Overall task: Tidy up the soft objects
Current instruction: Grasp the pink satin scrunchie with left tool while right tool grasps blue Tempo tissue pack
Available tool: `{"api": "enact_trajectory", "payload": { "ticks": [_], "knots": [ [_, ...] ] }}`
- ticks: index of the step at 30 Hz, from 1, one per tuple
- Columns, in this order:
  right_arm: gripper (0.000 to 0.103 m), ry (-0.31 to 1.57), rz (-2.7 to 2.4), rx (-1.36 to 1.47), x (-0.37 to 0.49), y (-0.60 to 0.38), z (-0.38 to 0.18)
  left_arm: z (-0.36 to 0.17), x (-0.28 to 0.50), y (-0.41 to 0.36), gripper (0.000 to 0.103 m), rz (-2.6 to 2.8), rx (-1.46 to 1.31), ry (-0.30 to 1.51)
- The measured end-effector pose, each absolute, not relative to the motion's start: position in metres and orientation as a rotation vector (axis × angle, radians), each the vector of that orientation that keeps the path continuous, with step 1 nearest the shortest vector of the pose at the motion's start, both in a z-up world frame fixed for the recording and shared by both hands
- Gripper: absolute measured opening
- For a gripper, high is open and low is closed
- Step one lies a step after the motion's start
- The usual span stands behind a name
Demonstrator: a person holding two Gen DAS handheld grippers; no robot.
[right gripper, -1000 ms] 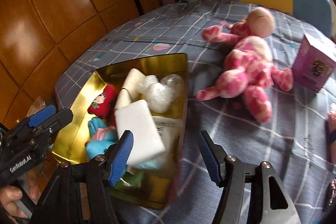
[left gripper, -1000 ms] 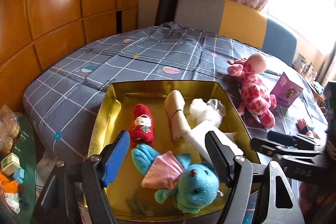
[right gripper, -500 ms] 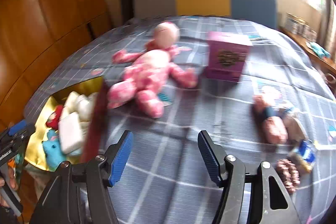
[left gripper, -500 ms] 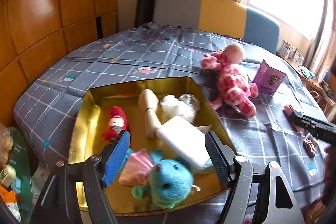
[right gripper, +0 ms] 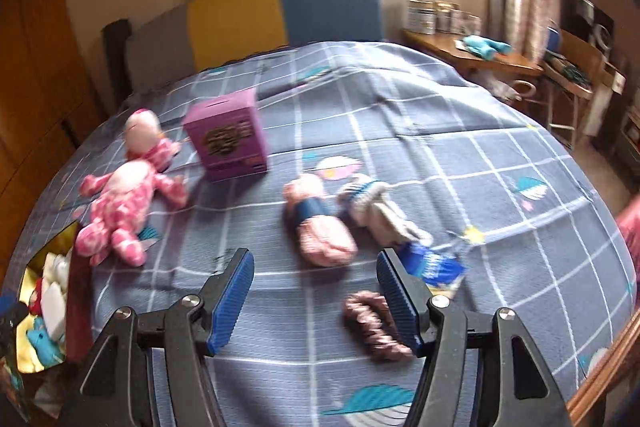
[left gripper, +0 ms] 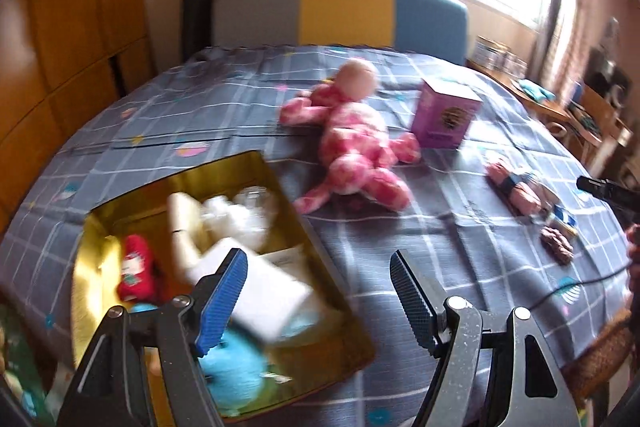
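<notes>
Both empty, fingers apart — left gripper (left gripper: 318, 291) over gold metal tin's (left gripper: 320, 251) edge, right gripper (right gripper: 314, 291) before rolled pink banded cloth (right gripper: 318, 227) lying outside on checked cloth — likely next pick.

No lettering I can read anywhere.

The purple box (right gripper: 226, 134), left of centre in my right-hand view, carries a dark round emblem and a band of print on its front, but the blur turns both to smudges; in my left-hand view the same box (left gripper: 445, 115) sits right of centre and is just as unclear. The blue packet (right gripper: 434, 267) by my right gripper's finger shows pale marks that could be print, too smeared to make out. The white packet (left gripper: 276, 291) in the gold tin (left gripper: 304, 227), lower left, has a faint label I cannot read either.
</notes>
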State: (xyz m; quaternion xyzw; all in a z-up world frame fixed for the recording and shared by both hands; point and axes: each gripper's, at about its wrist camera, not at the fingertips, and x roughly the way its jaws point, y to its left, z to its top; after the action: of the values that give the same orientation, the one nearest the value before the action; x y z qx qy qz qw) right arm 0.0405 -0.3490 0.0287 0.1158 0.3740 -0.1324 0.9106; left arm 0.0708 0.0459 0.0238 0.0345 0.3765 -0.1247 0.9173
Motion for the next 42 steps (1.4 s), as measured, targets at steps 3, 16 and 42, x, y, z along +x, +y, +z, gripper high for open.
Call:
{"api": "enact_trajectory", "payload": {
  "ticks": [3,16,42],
  "knots": [
    [0.065,0.755,-0.33,0.248,0.029,-0.372,0.033,0.024,0.075,0.024,0.074,-0.312,0.085,0.783],
    [0.065,0.774,-0.486,0.433,0.001,-0.449,0.018,0.007,0.109,-0.089,0.06,-0.602,0.107,0.911],
    [0.065,0.77,-0.423,0.48,-0.036,-0.486,0.013,-0.08,0.111,-0.355,0.065,-0.784,0.115,1.388]
  ]
}}
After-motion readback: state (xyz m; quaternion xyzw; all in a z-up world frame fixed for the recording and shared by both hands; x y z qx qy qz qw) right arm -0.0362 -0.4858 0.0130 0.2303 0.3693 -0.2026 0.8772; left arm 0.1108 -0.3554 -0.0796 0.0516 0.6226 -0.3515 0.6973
